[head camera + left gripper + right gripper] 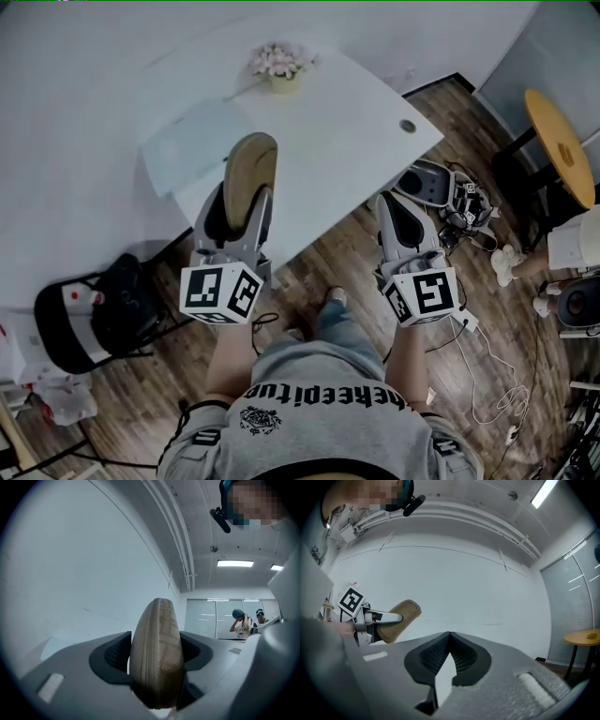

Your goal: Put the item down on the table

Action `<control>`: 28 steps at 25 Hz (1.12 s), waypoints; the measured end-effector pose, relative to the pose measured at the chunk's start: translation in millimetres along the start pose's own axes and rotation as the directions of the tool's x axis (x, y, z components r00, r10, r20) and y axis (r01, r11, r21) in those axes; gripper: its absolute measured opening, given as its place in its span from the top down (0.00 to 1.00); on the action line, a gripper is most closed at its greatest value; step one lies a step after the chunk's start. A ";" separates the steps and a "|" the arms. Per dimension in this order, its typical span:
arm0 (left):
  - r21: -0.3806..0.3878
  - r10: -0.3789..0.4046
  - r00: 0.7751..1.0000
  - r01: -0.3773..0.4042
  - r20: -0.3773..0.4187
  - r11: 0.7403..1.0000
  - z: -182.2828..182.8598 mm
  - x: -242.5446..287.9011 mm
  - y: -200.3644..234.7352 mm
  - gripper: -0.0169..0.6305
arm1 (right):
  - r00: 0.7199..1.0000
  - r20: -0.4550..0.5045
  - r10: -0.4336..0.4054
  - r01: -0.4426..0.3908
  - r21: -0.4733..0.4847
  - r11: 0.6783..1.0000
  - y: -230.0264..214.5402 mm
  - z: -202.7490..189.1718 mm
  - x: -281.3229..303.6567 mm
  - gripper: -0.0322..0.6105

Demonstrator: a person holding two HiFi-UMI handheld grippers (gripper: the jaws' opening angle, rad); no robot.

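Tan and oval, a zippered fabric case (251, 173) is sitting on edge between the jaws of the left gripper (239, 216), zip seam facing the camera in the left gripper view (157, 653). The jaws are standing wide and pressing on both flat sides of the case, so it is being carried in the air rather than lying on anything. In the head view it is showing over the near edge of the white rectangular table (366, 131), just beside a pale blue sheet (192, 141) and well apart from the small pot of pink flowers (279, 66) at the far end.

The right gripper (396, 208) is hanging beside the table's front edge, its jaws closed tip to tip with nothing between them (449, 634). Its own view is catching the case (398, 618) off to the left against a white wall.

A black chair (94, 319) is standing to the person's left.
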State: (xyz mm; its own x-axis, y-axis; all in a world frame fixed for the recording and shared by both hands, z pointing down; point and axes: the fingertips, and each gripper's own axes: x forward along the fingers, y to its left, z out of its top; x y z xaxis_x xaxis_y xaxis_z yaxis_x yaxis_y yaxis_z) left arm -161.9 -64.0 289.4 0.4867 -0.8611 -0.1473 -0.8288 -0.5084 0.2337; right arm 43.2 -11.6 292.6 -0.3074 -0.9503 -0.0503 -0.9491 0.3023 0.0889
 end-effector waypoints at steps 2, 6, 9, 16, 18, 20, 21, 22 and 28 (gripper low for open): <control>-0.002 0.012 1.000 -0.012 0.003 1.000 -1.0 10.9 0.3 0.52 | 1.000 0.001 0.016 -0.016 0.000 1.000 -9.1 -0.1 10.7 0.95; 0.001 0.038 0.999 -0.038 0.010 0.999 -2.0 31.6 -0.2 0.52 | 0.999 -0.001 0.049 -0.049 -0.001 0.999 -27.1 0.2 31.5 0.95; 0.004 0.065 0.998 -0.065 0.011 0.998 -1.8 44.1 -1.7 0.52 | 0.997 0.008 0.076 -0.076 0.006 0.997 -39.9 -0.2 44.7 0.95; 0.008 0.119 0.992 -0.119 0.035 0.993 -5.2 67.3 -6.6 0.52 | 0.990 0.025 0.136 -0.136 0.011 0.991 -67.3 0.0 67.9 0.95; 0.005 0.135 0.990 -0.135 0.036 0.991 -6.5 72.6 -9.2 0.52 | 0.988 0.027 0.154 -0.154 0.013 0.988 -73.6 -1.8 72.9 0.95; 0.003 0.150 0.988 -0.150 0.035 0.989 -7.5 77.9 -13.0 0.52 | 0.985 0.028 0.170 -0.170 0.011 0.985 -80.7 -2.5 77.2 0.95; 0.005 0.157 0.987 -0.157 0.035 0.988 -7.8 80.8 -14.9 0.52 | 0.984 0.030 0.177 -0.177 0.012 0.984 -84.6 -2.6 79.2 0.95; 0.007 0.164 0.986 -0.164 0.037 0.986 -8.3 83.7 -16.6 0.52 | 0.982 0.033 0.183 -0.184 0.012 0.983 -88.4 -2.6 81.3 0.95; 0.012 0.204 0.977 -0.205 0.054 0.979 -13.8 96.9 -26.5 0.52 | 0.975 0.032 0.222 -0.223 0.017 0.975 -107.7 -8.8 88.4 0.95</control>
State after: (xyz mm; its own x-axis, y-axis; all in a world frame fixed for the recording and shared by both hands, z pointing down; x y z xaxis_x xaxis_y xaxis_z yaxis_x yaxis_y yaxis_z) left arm -88.9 -134.1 282.1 0.2916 -0.9450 -0.1480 -0.9141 -0.3209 0.2478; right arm 118.8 -128.8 287.4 -0.5125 -0.8565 -0.0610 -0.8578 0.5075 0.0808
